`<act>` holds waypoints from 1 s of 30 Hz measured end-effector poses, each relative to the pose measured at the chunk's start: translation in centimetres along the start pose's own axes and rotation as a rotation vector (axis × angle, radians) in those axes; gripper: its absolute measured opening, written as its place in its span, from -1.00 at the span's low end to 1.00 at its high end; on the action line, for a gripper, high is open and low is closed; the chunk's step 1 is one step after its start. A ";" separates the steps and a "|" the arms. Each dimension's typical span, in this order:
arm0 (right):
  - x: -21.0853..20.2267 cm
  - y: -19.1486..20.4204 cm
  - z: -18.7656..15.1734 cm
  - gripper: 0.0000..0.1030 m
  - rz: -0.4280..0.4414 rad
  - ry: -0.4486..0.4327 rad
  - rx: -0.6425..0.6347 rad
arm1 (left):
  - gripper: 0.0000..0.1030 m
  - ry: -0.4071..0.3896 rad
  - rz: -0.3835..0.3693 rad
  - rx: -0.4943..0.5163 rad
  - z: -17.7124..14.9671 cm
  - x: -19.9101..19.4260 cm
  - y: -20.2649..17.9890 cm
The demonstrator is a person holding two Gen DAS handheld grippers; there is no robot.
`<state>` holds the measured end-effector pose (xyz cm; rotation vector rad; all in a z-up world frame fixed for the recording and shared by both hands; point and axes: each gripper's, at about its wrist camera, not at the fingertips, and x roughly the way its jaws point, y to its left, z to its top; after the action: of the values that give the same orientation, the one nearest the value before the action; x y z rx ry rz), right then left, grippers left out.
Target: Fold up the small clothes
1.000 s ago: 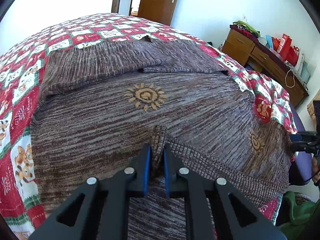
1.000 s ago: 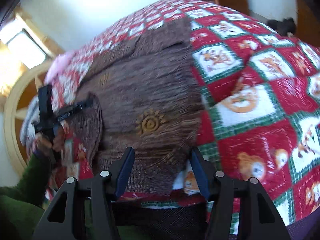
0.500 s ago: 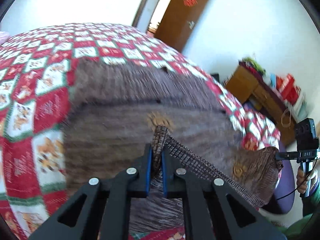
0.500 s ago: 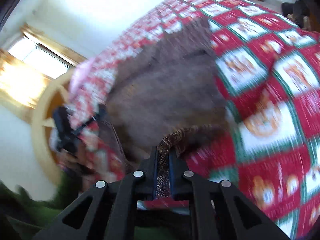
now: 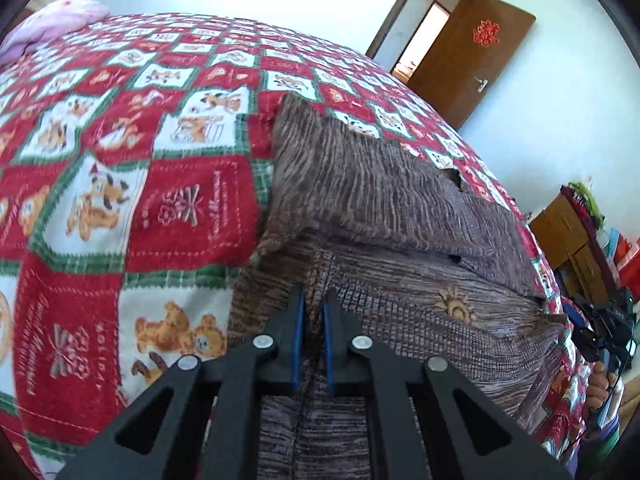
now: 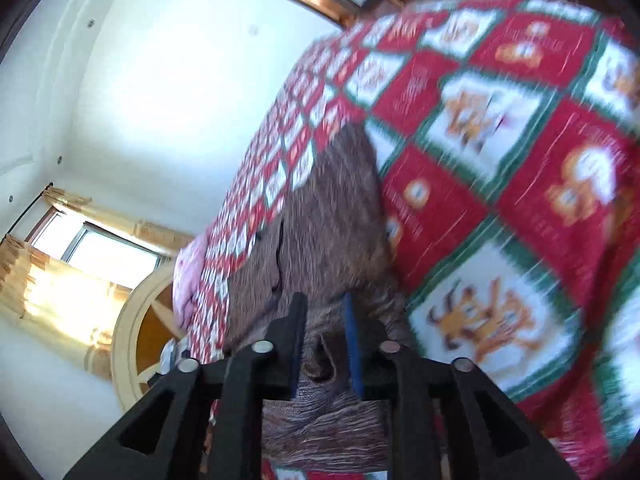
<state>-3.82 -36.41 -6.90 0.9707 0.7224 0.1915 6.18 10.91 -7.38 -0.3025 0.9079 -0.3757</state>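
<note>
Hem of the sweater point(image 5: 400, 208) being carried up over its body, mid-fold, on the bed point(image 5: 120, 208).

The left gripper point(image 5: 311, 316) is pinched tight on the ribbed hem. The right gripper point(image 6: 322, 320) has just been opening, knit bunched between its jaws, pads apparently not pressing. Next, I judge: lay the hem flat and let go. The left view shows the sweater near the bed's right edge; the right view, blurred, shows the window.

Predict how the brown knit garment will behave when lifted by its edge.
Probably floppy: the brown knit garment drapes in folds from the left gripper. Likely not slippery: its textured knit should cling to the bedspread.
</note>
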 end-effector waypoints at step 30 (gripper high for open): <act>4.0 6.0 -2.4 -0.04 -0.291 0.210 -0.650 | -0.56 -0.042 -0.138 -0.026 -0.3 0.3 1.4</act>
<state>-1.39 -29.54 -4.74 0.2230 0.9073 0.2532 6.38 12.00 -8.38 -0.3971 0.8536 -0.4834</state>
